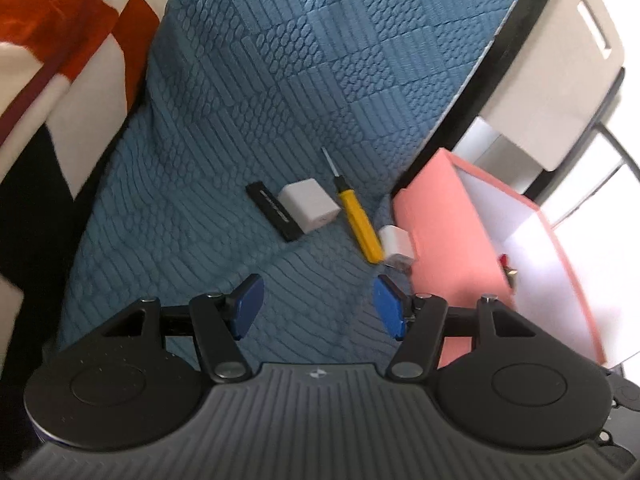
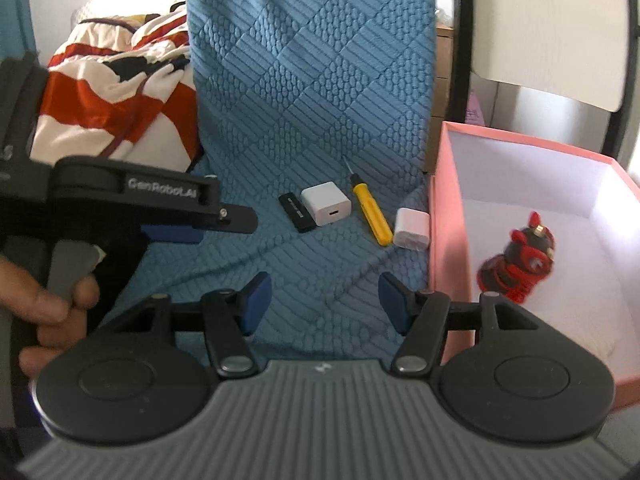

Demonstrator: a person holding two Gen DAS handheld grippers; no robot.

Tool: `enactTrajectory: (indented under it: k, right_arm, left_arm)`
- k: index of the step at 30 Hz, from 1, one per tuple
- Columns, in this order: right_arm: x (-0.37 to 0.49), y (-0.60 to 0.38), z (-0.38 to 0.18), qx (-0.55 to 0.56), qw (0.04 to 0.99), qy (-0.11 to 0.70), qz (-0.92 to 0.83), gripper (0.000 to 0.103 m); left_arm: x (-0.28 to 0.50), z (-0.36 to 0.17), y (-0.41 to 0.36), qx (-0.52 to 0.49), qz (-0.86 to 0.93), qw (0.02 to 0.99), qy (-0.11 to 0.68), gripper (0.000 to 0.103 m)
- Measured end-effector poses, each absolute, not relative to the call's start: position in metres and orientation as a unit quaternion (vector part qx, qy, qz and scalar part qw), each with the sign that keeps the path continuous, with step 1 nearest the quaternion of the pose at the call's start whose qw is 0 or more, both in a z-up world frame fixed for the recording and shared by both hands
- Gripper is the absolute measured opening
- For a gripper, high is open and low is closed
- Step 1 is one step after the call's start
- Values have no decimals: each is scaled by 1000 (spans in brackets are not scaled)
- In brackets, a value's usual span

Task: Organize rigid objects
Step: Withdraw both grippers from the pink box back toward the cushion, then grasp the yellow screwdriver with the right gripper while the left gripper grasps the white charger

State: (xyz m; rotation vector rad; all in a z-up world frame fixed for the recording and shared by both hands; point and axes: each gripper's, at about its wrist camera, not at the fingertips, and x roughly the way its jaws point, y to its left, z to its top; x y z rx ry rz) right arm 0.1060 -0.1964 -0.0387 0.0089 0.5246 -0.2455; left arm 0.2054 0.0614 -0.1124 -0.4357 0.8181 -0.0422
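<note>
Sorting is partly under way, judging by the single toy already lying in the box while four items are waiting on the bedspread. Starting with the left wrist view: the left gripper (image 1: 318, 306) is hovering at lower centre with its blue pads (image 1: 248, 306) standing wide apart and nothing between them; beyond it, mid-frame, the black bar (image 1: 272, 210) is lying against the white charger (image 1: 309, 205), the yellow screwdriver (image 1: 358, 222) is sitting just right of them, and a smaller white plug (image 1: 396, 246) is resting against the pink box (image 1: 436, 240) at right, all on the blue bedspread (image 1: 280, 80). Moving to the right wrist view: the right gripper (image 2: 320, 306) is likewise hanging spread and empty at lower centre, the same row is showing mid-frame, and the red toy (image 2: 520, 264) is lying inside the box, whose pink wall is filling the right side. The left tool is appearing at left, gripped by a hand (image 2: 48, 308). My judgement: a next pick is being lined up, probably the plug or screwdriver nearest the box; that is calling for lowering the pads either side of the item and pressing slightly into the soft cover without snagging it.
</note>
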Motion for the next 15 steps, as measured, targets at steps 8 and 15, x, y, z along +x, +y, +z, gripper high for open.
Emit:
enactTrajectory:
  k: [8,15]
  right_arm:
    - [159,-210,-49,-2,954,274,-126,49]
    - [211,-239,-46,20,948,280,-152,42]
  left_arm:
    - [261,-136,82,-225,-14,877,424,66]
    - [299,-153,84,-203,-5,872,445,65]
